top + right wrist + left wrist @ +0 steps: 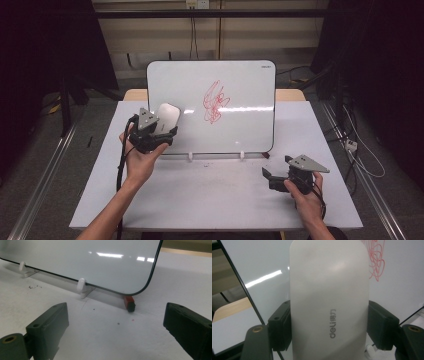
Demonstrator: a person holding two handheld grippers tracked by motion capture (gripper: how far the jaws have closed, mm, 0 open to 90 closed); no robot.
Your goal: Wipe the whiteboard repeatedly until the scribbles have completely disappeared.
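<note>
Gripping the white whiteboard eraser [167,119] at the whiteboard's [240,130] left edge, left tool [159,131] clamps tight; right tool [276,179] gapes wide over the bench [210,200].

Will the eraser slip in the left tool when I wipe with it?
Possibly. The eraser has a smooth, glossy, rounded shell, and the left tool clamps only its lower sides. It looks rigid and probably light, so firm pressing could pivot it.
</note>
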